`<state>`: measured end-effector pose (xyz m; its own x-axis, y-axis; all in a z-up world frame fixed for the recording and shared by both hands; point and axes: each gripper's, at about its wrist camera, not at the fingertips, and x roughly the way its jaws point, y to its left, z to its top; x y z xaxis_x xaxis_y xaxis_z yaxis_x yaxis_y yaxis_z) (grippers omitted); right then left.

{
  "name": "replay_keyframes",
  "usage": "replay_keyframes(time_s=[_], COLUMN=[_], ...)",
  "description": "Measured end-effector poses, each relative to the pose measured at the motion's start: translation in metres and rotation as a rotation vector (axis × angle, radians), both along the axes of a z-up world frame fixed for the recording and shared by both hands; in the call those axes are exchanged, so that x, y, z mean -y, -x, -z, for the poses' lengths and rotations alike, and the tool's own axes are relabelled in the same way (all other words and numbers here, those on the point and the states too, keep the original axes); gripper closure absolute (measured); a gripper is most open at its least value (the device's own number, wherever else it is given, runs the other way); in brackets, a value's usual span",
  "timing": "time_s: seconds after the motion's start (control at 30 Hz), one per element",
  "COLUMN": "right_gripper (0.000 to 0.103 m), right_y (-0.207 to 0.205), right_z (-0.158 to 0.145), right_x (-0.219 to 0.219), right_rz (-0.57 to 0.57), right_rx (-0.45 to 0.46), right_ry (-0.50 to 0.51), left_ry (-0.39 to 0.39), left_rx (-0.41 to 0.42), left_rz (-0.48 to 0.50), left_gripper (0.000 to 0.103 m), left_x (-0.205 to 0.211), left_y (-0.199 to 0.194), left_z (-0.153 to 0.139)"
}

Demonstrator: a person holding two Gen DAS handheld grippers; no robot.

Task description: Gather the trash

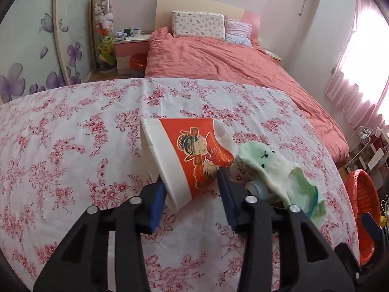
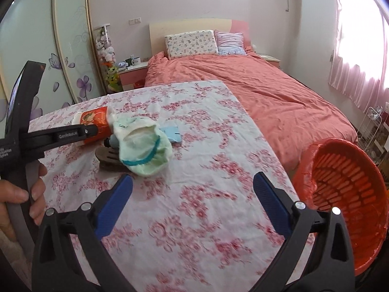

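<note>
A red and white paper cup point(image 1: 194, 146) lies on its side on the floral tablecloth point(image 1: 73, 133). My left gripper point(image 1: 189, 177) is shut on the cup, one blue pad against its white rim end and the other against its red side. The right wrist view shows this cup point(image 2: 93, 116) with a black finger of the left gripper point(image 2: 80, 132) across it. My right gripper point(image 2: 193, 202) hovers open above the cloth with nothing between its pads. An orange plastic-lined basket point(image 2: 340, 194) stands tilted at the table's right edge.
Right of the cup lies a pale green cloth with teal trim point(image 2: 143, 150), over a grey-blue bottle-like thing point(image 2: 113, 142) and a brown item point(image 2: 109, 158). A light blue packet point(image 2: 173, 133) lies behind. A pink bed point(image 2: 267, 97) is beyond the table. A person's hand point(image 2: 24, 194) holds the left gripper's handle.
</note>
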<state>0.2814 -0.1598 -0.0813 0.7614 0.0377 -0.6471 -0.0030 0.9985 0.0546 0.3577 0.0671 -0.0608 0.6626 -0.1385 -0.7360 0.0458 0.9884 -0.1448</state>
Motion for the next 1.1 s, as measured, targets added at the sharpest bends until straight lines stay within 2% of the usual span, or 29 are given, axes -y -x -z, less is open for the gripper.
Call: replay_keyframes(time_s=[0.07, 0.13, 0.27, 0.43, 0.57, 0.6, 0.63, 0.73, 0.83, 1.1], right_gripper=[0.007, 0.009, 0.015, 0.030, 0.037, 0.051, 0.070, 0.088, 0.094, 0.094], right_y=[-0.003, -0.006, -0.018, -0.044, -0.062, -0.067, -0.069, -0.066, -0.051, -0.003], right_z=[-0.001, -0.001, -0.001, 0.005, 0.013, 0.015, 0.017, 0.017, 0.012, 0.007], right_x=[-0.003, -0.006, -0.010, -0.019, -0.024, -0.025, -0.026, -0.022, -0.007, 0.038], right_rz=[-0.006, -0.011, -0.015, -0.013, -0.001, 0.003, 0.003, 0.004, 0.016, 0.123], right_rx=[-0.001, -0.001, -0.014, -0.064, -0.111, -0.130, -0.145, -0.148, -0.129, -0.123], right_ry=[0.001, -0.001, -0.021, -0.067, -0.088, -0.093, -0.093, -0.102, -0.150, -0.151], left_ry=[-0.003, -0.010, -0.011, -0.024, -0.028, -0.026, -0.021, -0.009, 0.004, 0.022], left_rx=[0.004, 0.002, -0.006, -0.013, -0.018, -0.020, -0.024, -0.029, -0.034, -0.031], left_rz=[-0.003, -0.019, -0.055, -0.078, -0.083, -0.083, -0.081, -0.077, -0.079, -0.074], left_gripper=[0.084, 0.088, 0.091, 0.092, 0.091, 0.092, 0.091, 0.091, 0.091, 0.091], left_x=[-0.004, -0.011, -0.031, -0.053, -0.060, -0.061, -0.061, -0.062, -0.064, -0.062], left_y=[0.002, 0.005, 0.012, 0.032, 0.044, 0.046, 0.047, 0.051, 0.054, 0.061], left_z=[0.000, 0.001, 0.002, 0.000, -0.001, -0.001, -0.001, 0.001, 0.003, 0.003])
